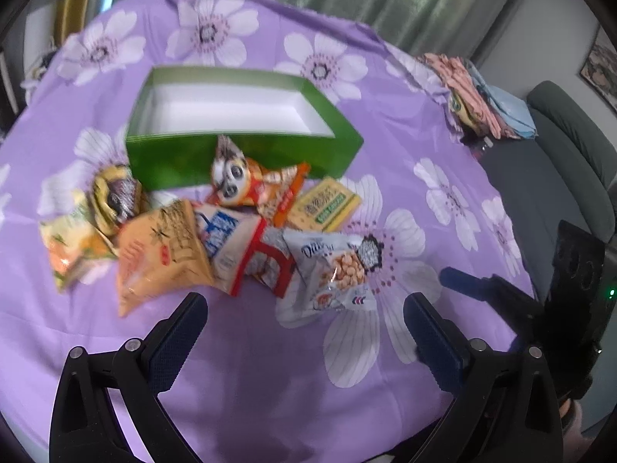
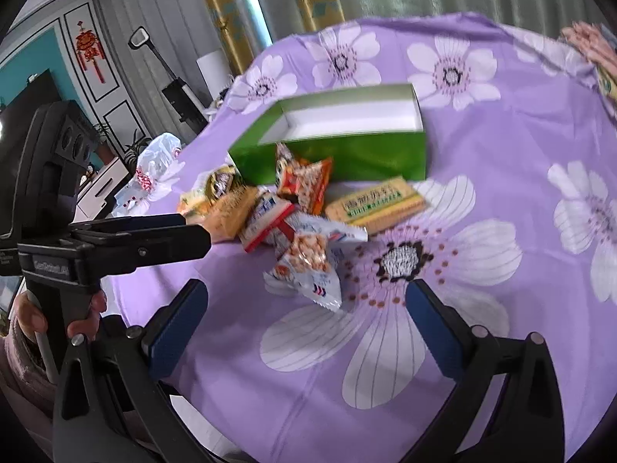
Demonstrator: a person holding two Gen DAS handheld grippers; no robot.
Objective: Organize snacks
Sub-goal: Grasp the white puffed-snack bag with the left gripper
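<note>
An open green box [image 1: 246, 156] [image 2: 347, 154] with a white inside stands empty on the purple floral cloth. In front of it lies a loose pile of snack packets: a white peanut packet [image 1: 327, 270] [image 2: 308, 262] nearest, an orange packet [image 1: 162, 254], a blue-and-red packet [image 1: 231, 247], a panda-print packet [image 1: 246, 181] leaning on the box, and a flat yellow-green biscuit pack [image 1: 324, 204] [image 2: 378, 202]. My left gripper [image 1: 304, 308] hovers open just short of the pile, holding nothing. My right gripper [image 2: 304, 297] is open too, close to the peanut packet.
Folded cloths [image 1: 478, 96] sit at the cloth's far right edge, with a grey sofa [image 1: 559, 146] beyond. A plastic bag [image 2: 158, 158] lies at the left edge. A hand [image 2: 88, 308] holds the left gripper's handle. Curtains hang behind the table.
</note>
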